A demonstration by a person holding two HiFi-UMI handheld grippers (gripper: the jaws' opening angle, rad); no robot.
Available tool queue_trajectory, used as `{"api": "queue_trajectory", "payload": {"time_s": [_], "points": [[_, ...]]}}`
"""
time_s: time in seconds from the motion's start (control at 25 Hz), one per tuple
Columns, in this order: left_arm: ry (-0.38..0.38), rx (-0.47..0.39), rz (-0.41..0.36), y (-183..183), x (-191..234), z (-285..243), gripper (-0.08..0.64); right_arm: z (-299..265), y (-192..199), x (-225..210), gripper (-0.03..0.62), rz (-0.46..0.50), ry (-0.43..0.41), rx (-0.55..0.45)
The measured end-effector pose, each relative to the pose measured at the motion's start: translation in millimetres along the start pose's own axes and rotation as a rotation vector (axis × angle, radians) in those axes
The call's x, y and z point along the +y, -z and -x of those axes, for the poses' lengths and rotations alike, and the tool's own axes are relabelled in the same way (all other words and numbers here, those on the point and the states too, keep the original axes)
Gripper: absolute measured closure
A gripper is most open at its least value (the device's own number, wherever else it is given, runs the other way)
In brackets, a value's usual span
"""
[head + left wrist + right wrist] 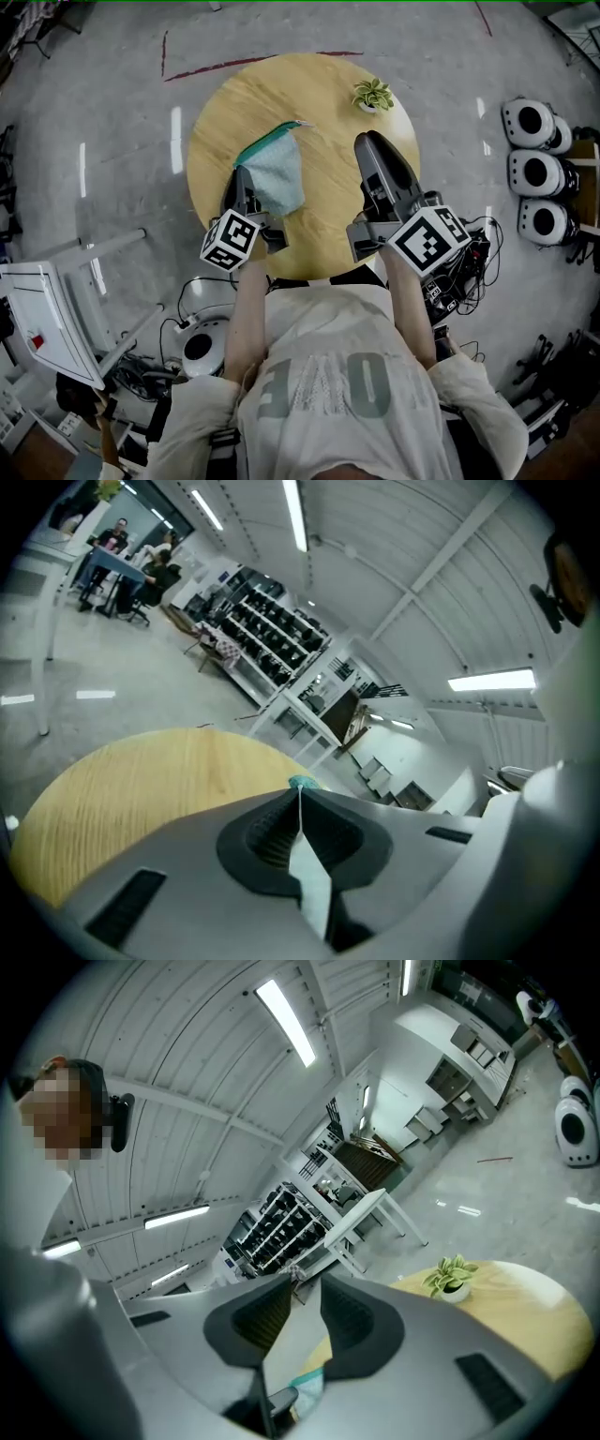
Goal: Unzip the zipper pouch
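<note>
Currently the left gripper [300,794] is clamped tight on a thin edge of the zipper pouch [277,171]. The rest of the pouch extends forward over the round table [328,225]. Right gripper [302,1283] has its jaws apart with nothing between them, and sits to the pouch's right. A potted plant [373,94] stands near, ahead of its tips.
</note>
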State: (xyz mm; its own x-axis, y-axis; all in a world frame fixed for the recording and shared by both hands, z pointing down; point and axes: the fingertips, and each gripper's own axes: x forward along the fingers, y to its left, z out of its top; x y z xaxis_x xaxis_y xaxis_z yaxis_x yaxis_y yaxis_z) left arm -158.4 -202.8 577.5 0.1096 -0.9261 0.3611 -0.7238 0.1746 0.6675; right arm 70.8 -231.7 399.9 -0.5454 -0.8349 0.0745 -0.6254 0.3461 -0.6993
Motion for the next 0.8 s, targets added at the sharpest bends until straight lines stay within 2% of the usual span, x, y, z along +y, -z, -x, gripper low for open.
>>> {"api": "queue_trajectory", "payload": {"time_s": [0.16,0.32,0.6,0.72,0.8], "points": [[-0.111,0.034,0.084,13,45,-3,0.531,-7,17,5,0.503,-0.001,-0.01,0.046],[-0.168,0.057,0.116,22,69,-1,0.529,-11,29,11,0.503,0.002,-0.02,0.076],[-0.184,0.067,0.13,23,75,2,0.52,-12,43,21,0.503,0.001,-0.04,0.105],[-0.185,0.061,0.127,16,74,3,0.433,-11,44,29,0.503,0.007,-0.056,0.104],[-0.185,0.036,0.109,3,71,2,0.423,-12,42,35,0.503,0.019,-0.069,0.1]]}}
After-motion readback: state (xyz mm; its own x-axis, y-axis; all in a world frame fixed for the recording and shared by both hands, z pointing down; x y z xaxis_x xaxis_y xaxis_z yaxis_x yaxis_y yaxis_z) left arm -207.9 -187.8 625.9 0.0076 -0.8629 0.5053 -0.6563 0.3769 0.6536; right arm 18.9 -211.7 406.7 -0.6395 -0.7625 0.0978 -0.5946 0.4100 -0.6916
